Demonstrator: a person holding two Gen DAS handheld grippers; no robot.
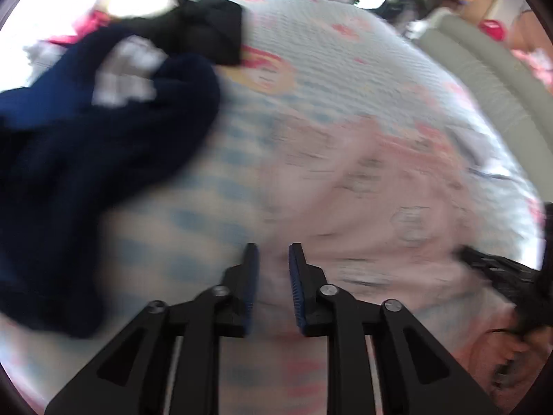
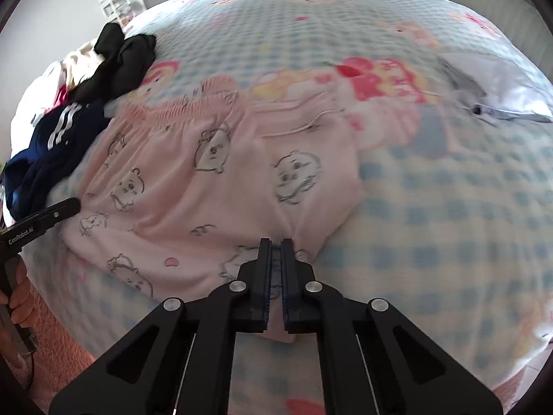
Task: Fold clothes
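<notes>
Right wrist | right tongs (image 2: 276,242) clamp one pink garment (image 2: 214,173) | left tongs (image 1: 273,247) parted, empty | one bed (image 2: 432,207)

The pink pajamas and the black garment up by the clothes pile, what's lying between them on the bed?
Nothing: in the right wrist view only bare checked bedspread separates the pink pajamas from the black garment.

1. Open checkered bedspread (image 2: 432,207) right of the pink garment (image 2: 221,180): wide, bare passage.
2. Blocked on the left by a heap of clothes: navy garment (image 2: 52,152), black garment (image 2: 117,65).
3. Far right: rumpled white cloth (image 2: 501,83) lying on the bed.
4. Bare bedspread beyond the pink garment, up to the far edge.
</notes>
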